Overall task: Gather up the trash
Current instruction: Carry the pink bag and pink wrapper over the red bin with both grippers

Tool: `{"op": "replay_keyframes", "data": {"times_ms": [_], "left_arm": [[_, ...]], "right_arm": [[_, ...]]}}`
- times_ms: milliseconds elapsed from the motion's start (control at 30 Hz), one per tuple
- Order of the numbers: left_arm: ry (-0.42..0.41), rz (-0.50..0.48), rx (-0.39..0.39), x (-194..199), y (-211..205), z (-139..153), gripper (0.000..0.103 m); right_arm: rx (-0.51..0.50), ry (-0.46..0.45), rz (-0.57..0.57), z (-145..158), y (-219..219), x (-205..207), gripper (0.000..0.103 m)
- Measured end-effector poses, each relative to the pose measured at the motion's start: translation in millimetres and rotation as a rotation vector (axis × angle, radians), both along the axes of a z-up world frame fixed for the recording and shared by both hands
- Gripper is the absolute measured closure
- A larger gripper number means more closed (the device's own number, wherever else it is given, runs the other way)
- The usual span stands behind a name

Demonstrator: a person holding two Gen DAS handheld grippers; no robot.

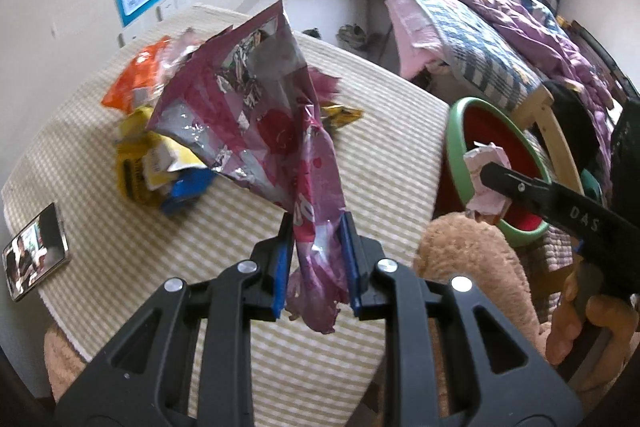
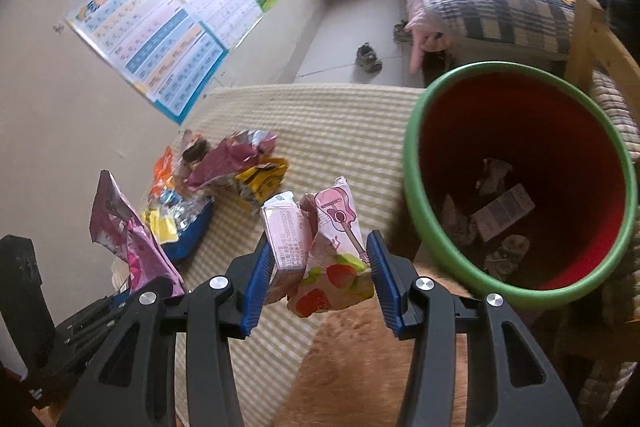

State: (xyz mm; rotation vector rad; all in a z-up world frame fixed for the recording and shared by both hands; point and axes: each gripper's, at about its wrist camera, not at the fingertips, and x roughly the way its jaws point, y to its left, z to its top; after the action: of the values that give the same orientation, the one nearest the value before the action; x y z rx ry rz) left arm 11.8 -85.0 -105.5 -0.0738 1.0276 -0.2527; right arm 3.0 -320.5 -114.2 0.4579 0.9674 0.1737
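My left gripper is shut on a crumpled pink foil snack bag, lifted above the striped table mat. My right gripper is shut on a squashed pink strawberry drink carton, held just left of the bin. That carton and the right gripper also show in the left wrist view, at the bin's rim. The bin is red inside with a green rim and holds several paper scraps. A heap of wrappers, orange, yellow, blue and purple, lies on the mat.
A phone lies at the mat's left edge. A brown plush toy sits below the bin. A bed with checked and purple bedding stands at right, shoes on the floor, posters on the wall.
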Motion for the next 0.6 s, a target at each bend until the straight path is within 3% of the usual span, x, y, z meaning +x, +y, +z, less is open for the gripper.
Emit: {"op": "replay_keyframes", "data": {"times_ms": [600], "left_arm": [[-0.011, -0.215, -0.082, 24, -106, 8, 0.081]], "right_arm": [[-0.008, 0.001, -0.276, -4, -110, -17, 0.057]]}}
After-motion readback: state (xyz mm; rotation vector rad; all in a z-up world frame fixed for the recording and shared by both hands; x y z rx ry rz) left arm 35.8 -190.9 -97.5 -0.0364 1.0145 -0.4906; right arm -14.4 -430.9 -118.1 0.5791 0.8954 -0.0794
